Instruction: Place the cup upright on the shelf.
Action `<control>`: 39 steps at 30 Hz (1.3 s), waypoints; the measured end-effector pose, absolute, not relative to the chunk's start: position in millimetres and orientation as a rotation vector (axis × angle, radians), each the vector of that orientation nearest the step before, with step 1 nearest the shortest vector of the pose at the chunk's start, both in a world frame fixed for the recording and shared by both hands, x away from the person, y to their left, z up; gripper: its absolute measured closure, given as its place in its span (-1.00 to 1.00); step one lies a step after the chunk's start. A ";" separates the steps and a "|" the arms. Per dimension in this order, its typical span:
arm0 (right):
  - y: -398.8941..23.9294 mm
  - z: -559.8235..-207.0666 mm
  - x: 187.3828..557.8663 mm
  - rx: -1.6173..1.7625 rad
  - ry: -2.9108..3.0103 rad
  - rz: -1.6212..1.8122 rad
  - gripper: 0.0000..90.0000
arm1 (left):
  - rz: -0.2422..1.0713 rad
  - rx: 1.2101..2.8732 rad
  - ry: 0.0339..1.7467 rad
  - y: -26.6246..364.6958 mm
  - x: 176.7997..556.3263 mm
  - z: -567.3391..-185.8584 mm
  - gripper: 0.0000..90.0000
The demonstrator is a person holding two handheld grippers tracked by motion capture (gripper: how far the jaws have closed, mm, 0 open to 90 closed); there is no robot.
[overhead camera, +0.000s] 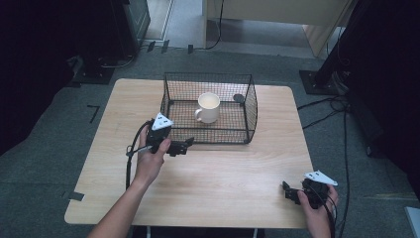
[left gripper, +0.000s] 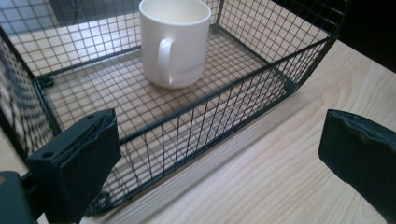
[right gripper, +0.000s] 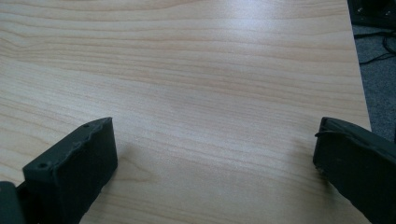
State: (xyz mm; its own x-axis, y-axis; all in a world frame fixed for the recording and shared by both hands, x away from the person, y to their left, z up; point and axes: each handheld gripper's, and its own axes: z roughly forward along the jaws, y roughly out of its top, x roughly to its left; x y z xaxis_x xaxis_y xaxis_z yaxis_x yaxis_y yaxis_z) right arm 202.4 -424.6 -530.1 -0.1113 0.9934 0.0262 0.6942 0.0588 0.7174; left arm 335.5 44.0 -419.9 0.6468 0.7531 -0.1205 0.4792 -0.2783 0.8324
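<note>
A white mug stands upright inside a black wire basket at the middle back of the wooden table. My left gripper is open just in front of the basket's near left wall, empty. In the left gripper view the mug stands with its handle turned toward me, behind the basket's front wall, and my left gripper has its jaws wide apart. My right gripper rests low at the table's near right corner. In the right gripper view my right gripper is open over bare wood.
A small dark round object lies in the basket's far right corner. Cables run over the grey floor right of the table, and dark equipment stands sit beyond its far edge. The table's right edge is close to my right gripper.
</note>
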 end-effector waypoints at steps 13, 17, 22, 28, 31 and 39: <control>-424.6 -530.1 202.4 1.681 1.859 0.812 -1.00 | 0.393 1.924 0.997 75.9 317.2 -436.4 -1.00; -424.7 -530.1 202.4 1.680 1.860 0.812 -1.00 | 0.390 1.923 1.010 85.7 311.3 -443.1 -1.00; -424.7 -530.2 202.5 1.679 1.860 0.812 -1.00 | 0.393 1.934 1.038 100.7 303.2 -457.6 -1.00; -424.7 -530.2 202.5 1.678 1.859 0.812 -1.00 | 0.380 1.926 1.089 121.7 297.1 -471.3 -1.00; -424.7 -530.2 202.5 1.679 1.859 0.813 -1.00 | 0.380 1.925 1.109 130.1 294.5 -476.1 -1.00; -424.6 -530.3 202.5 1.679 1.859 0.812 -1.00 | 0.391 1.922 1.160 154.8 286.0 -490.4 -1.00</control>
